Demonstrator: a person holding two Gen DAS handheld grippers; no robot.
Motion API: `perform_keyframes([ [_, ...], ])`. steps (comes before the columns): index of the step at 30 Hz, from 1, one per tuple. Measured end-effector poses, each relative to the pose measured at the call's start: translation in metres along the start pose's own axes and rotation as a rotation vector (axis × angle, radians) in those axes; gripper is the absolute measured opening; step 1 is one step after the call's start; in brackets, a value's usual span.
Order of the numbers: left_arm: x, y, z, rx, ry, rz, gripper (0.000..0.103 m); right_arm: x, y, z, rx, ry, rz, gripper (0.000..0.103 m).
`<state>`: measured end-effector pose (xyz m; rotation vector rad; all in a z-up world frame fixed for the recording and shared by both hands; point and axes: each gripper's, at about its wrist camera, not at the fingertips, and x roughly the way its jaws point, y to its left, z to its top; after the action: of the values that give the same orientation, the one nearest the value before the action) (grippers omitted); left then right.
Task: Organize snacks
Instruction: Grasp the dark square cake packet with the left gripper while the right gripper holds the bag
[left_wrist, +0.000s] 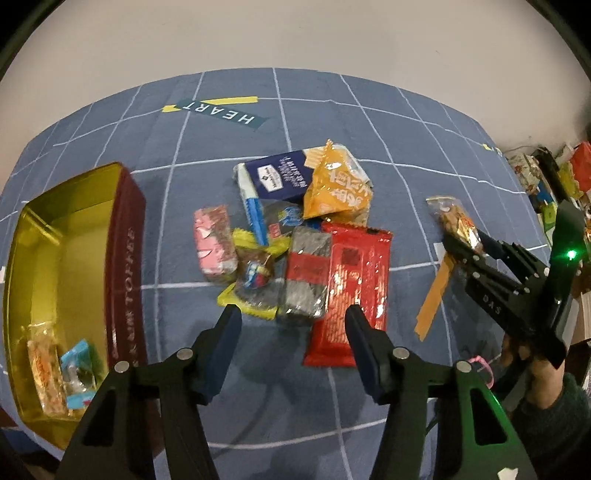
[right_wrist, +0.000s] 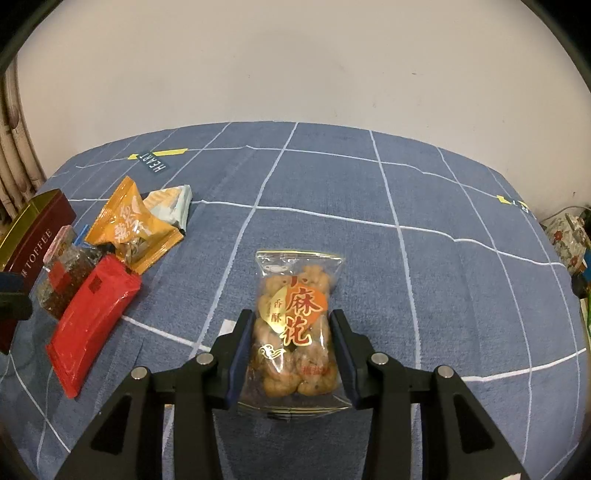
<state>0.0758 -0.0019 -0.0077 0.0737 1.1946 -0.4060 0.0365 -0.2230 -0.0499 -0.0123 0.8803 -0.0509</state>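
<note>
A pile of snacks lies on the blue grid cloth: a pink packet, a navy box, an orange bag, a grey-and-red packet and a long red packet. My left gripper hovers open over the pile's near edge, its pads clear of the grey-and-red packet between them. To the left stands an open red toffee tin with a few packets inside. My right gripper is shut on a clear bag of fried dough twists, right of the pile.
A strip of orange tape lies on the cloth between the pile and the right gripper. Cluttered goods sit beyond the cloth's right edge. A plain wall rises behind, with a curtain at far left.
</note>
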Motion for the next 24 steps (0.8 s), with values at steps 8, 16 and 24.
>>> perform_keyframes([
  [8,0.016,-0.006,0.015,0.005,0.023,-0.019,0.038,-0.001,0.000,-0.001,0.000,0.000,-0.001,0.042],
  [16,0.029,-0.015,0.021,0.041,0.030,0.023,0.031,-0.001,0.000,-0.001,0.000,-0.001,0.000,0.043],
  [24,0.030,-0.010,0.016,0.016,0.043,0.023,0.024,0.000,0.002,-0.001,0.000,-0.001,0.002,0.044],
])
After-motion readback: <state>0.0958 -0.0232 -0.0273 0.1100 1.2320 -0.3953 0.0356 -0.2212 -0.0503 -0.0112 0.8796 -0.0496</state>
